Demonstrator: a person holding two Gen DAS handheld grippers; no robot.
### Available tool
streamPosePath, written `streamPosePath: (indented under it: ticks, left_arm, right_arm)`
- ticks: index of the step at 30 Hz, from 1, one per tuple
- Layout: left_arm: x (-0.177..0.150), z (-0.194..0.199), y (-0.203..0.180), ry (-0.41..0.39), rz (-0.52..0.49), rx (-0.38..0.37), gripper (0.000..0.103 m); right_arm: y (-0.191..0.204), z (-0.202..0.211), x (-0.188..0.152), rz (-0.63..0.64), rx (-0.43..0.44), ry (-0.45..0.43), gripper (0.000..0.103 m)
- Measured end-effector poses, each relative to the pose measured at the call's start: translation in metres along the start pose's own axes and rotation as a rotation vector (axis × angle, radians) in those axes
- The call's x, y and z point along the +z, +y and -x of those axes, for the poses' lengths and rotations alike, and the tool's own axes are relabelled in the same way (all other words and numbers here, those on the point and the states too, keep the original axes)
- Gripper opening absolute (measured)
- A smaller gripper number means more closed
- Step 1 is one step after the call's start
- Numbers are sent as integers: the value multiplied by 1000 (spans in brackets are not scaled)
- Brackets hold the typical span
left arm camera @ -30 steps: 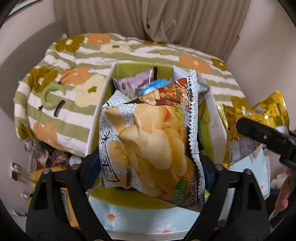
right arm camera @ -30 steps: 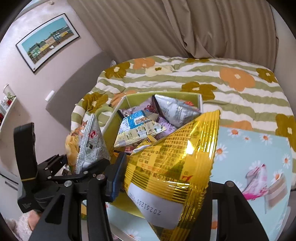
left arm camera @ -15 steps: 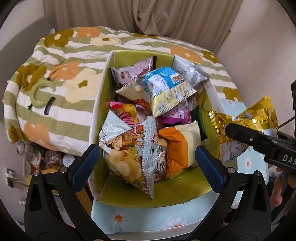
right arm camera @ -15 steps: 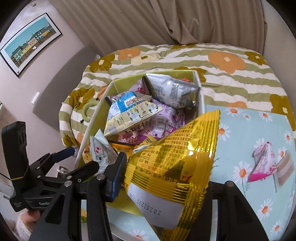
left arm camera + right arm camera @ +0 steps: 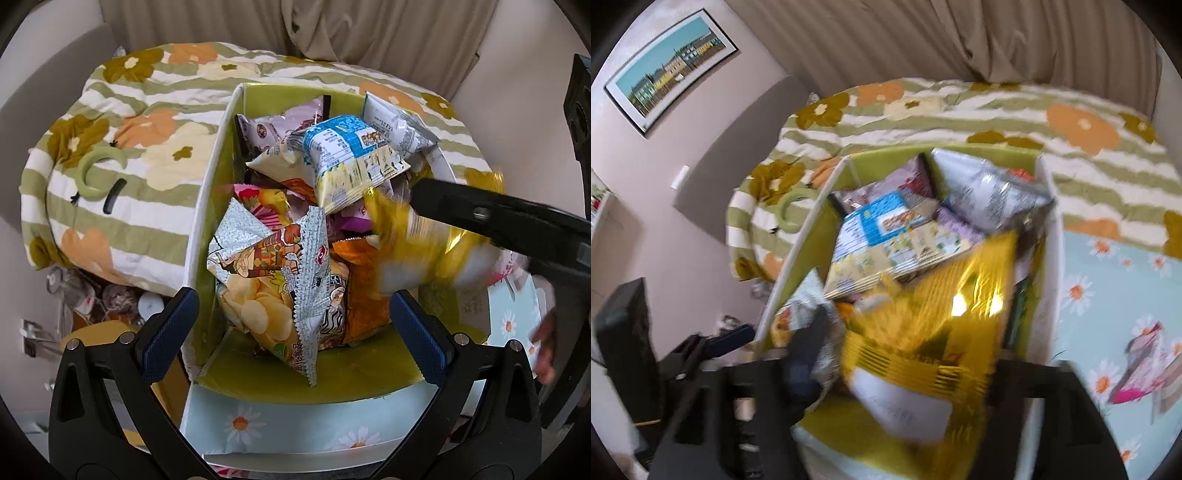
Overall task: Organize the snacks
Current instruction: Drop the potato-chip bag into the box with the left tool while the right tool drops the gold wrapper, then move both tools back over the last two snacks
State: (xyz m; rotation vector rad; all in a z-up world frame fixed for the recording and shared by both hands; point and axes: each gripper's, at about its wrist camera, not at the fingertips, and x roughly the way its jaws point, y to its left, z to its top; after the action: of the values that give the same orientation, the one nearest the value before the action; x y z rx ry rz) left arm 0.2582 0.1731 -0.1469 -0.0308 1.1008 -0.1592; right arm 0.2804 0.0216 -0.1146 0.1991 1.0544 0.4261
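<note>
A snack box [image 5: 207, 206], white outside and green inside, holds several snack bags. A potato chip bag [image 5: 273, 291] lies at its near end, under my left gripper [image 5: 293, 328], which is open and empty. A yellow foil bag [image 5: 923, 332] shows blurred over the box's right side, between the jaws of my right gripper [image 5: 912, 369]. Those jaws are opening and the pads stand off the bag. In the left wrist view the yellow bag [image 5: 413, 251] hangs under a black finger [image 5: 498, 221] of the right gripper.
The box sits on a daisy-print cloth [image 5: 1108, 266] in front of a bed with a floral striped duvet [image 5: 147, 147]. A pink packet [image 5: 1141, 369] lies on the cloth to the right. A green ring [image 5: 98, 171] rests on the duvet. Clutter sits on the floor at the left [image 5: 92, 295].
My left gripper let go of the chip bag, which dropped into the box. My right gripper moved over the box and opened, and the yellow bag is sliding down.
</note>
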Motion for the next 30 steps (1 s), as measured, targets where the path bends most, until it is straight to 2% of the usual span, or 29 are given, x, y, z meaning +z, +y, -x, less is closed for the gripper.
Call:
streamPosePath:
  ticks: [2, 6, 12, 21, 25, 30]
  left_arm:
    - [-1, 1, 0, 1, -2, 6, 102]
    - [-2, 2, 4, 4, 5, 7, 102]
    - [-3, 11, 8, -4, 12, 7, 102]
    - [-2, 49, 6, -68, -19, 10, 102]
    - [0, 69, -3, -111, -60, -23, 102]
    - [8, 86, -33, -145, -123, -109, 102]
  right_arm:
    - [-2, 4, -1, 5, 4, -30, 102]
    - [-9, 14, -5, -15, 12, -66, 102]
    - [-10, 22, -9, -22, -15, -71, 102]
    - [4, 55, -17, -5, -63, -121, 102]
    - [7, 82, -26, -9, -100, -166, 102]
    - [-4, 118, -42, -60, -166, -226, 102]
